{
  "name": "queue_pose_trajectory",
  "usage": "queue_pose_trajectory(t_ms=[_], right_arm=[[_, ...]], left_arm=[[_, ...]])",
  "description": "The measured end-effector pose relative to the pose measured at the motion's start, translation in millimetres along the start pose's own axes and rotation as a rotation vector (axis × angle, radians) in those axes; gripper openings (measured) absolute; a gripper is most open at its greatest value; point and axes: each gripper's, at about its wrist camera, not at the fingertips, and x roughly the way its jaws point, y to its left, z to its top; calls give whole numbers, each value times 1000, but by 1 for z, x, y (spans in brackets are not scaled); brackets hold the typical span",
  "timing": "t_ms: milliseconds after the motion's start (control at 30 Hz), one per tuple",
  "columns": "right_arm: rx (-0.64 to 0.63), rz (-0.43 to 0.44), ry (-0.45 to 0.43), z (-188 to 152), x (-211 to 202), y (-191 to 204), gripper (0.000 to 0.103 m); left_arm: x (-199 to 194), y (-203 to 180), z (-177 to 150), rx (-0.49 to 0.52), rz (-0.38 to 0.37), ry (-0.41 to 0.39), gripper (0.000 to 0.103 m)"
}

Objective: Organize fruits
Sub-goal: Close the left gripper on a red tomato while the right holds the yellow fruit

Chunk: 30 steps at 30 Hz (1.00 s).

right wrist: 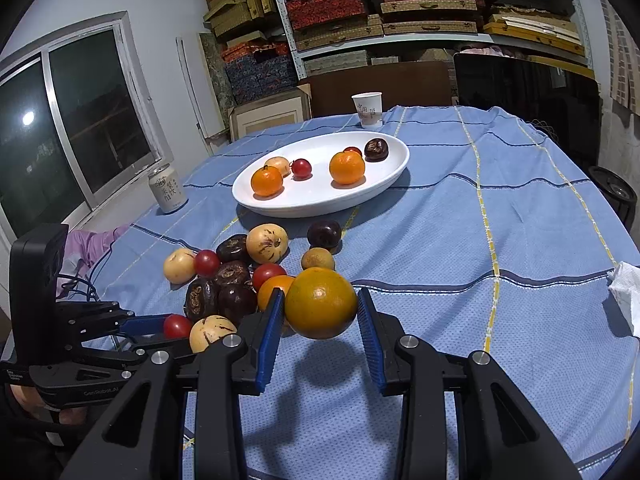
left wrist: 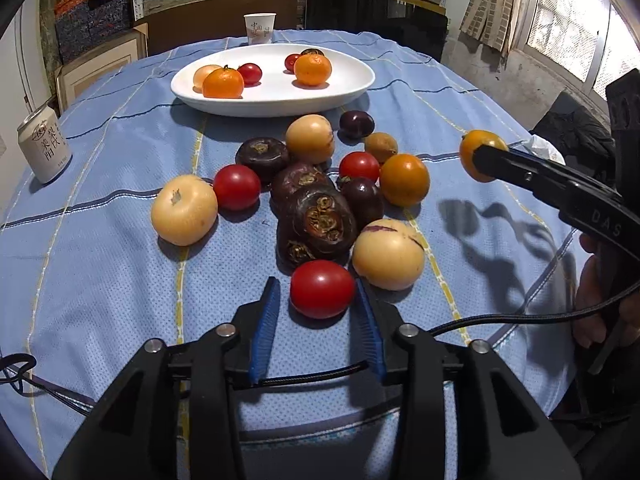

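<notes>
A red tomato lies on the blue cloth between the pads of my left gripper. The right pad touches it and a gap shows at the left pad, so the gripper is open. My right gripper is shut on an orange and holds it above the cloth, to the right of the pile. The pile holds dark water chestnuts, pale yellow fruits, red tomatoes and an orange. Behind it, a white plate carries two oranges, small tomatoes, a pale fruit and a dark one.
A drink can stands at the left edge of the table, and a paper cup stands behind the plate. White tissue lies at the right edge. A cable hangs from the right gripper, which a hand holds.
</notes>
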Motion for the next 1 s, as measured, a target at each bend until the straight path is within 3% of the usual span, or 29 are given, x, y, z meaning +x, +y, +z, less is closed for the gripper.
queue_pose_trajectory(t_ms=[100,200,600,1000], right_arm=[[2,1,0,0,0,0,37],[0,2,0,0,0,0,37],[3,5,-4,0,0,0,37],[6,16,-18,-1,-5,3,37]], left_arm=[[0,-1,-1,10,2,-13,40],[-1,-2,-2,19,-7,-19,31],[-8,-3,-6,17,-4,-29,31],[-75,30,2,-60,27,-160,31]])
